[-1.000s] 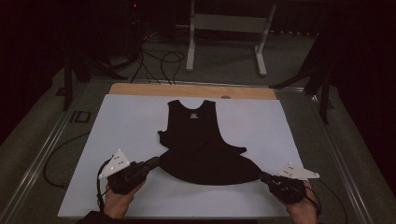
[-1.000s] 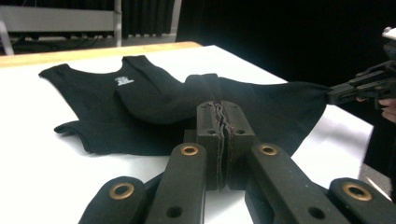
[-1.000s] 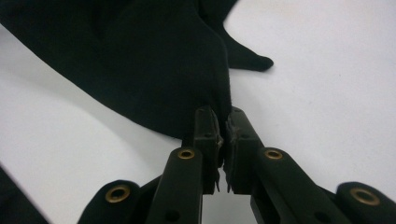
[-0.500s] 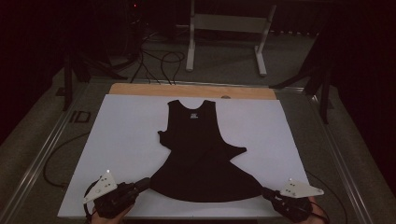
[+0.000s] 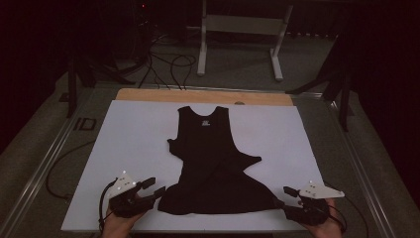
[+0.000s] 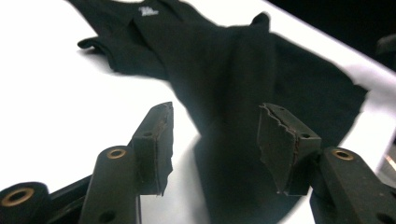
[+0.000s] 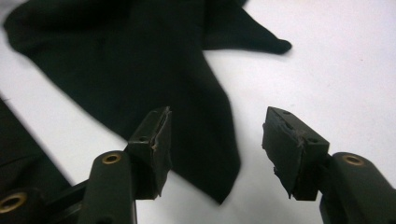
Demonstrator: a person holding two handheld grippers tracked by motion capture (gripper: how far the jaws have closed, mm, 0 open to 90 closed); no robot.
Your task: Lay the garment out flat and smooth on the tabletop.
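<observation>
A: How did the fingers stand at that moment?

B: Spread, on both sides. The left gripper point(image 5: 157, 190) had just been opening; its pads point(image 6: 156, 140) stood apart with the hem corner of the black tank top point(image 5: 210, 163) lying loose between them, not pinched. The right gripper point(image 5: 281, 197) had just been opening too — the other hem corner lay on the sheet between its pads point(image 7: 156, 142), touched by neither.

A: And the top itself?

B: Flat on the white sheet point(image 5: 133, 144), neck toward twelve o'clock with its small label point(image 5: 205, 121) showing, hem toward six. The left gripper sat at about seven o'clock of it, the right at about five. A crease ran down the body, and a bit of cloth stuck out at three o'clock of the waist.

A: So the step was letting go after stretching the hem?

B: That was my reading. Done well, it would have meant drawing both grippers straight back toward six, low and level, jaws wide enough that no pad snagged the hem and dragged it into a new wrinkle.

A: The hands?

B: Both came in from the near edge, palms cupped under the gripper bodies, grey plates point(image 5: 122, 181) on top, jaws pointing inward and slightly away from the person — each angled at its own corner, low over the sheet. The wooden strip point(image 5: 148, 94) at the far edge lay bare.
</observation>
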